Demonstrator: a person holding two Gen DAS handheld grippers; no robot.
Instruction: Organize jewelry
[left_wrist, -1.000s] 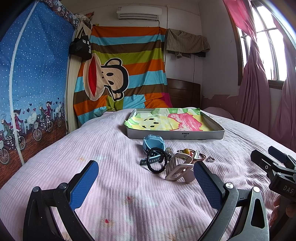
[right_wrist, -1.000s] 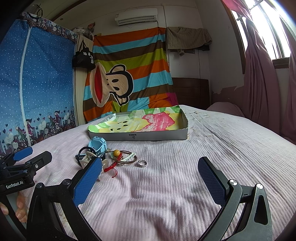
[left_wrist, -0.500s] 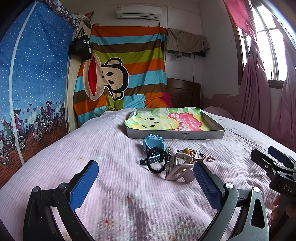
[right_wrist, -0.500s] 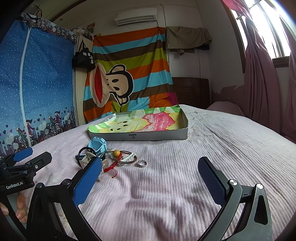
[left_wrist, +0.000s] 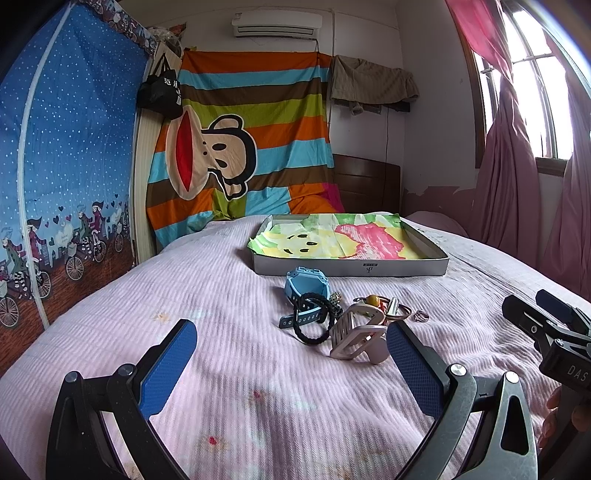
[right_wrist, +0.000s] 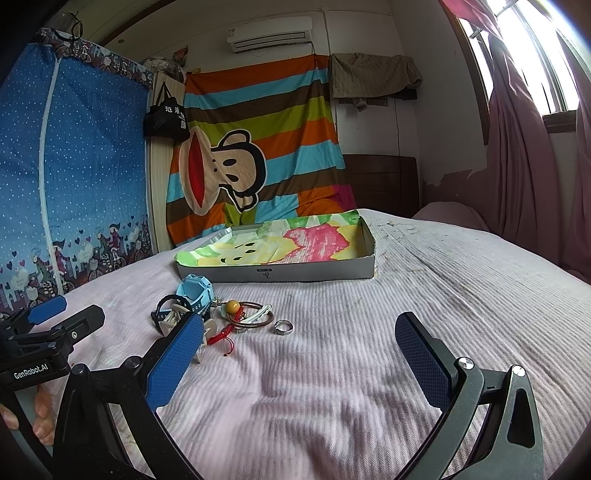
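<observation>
A small heap of jewelry lies on the pink bedspread: a light blue watch (left_wrist: 306, 286), a black cord bracelet (left_wrist: 314, 325), a pale pink hair claw (left_wrist: 356, 334), a bangle with an orange bead (right_wrist: 245, 312) and a silver ring (right_wrist: 283, 326). Behind the heap sits a shallow grey box (left_wrist: 351, 267) lined with colourful paper. My left gripper (left_wrist: 291, 350) hovers open just short of the heap, nothing between its blue pads. My right gripper (right_wrist: 299, 345) is open too, low over the bed, with the ring just ahead.
The bed (right_wrist: 424, 295) fills the foreground. A striped monkey blanket (left_wrist: 240, 155) hangs on the far wall, a blue wardrobe cover (left_wrist: 62, 166) stands at the left, pink curtains (left_wrist: 517, 177) at the right. A hand (right_wrist: 40, 413) holds the left gripper's handle.
</observation>
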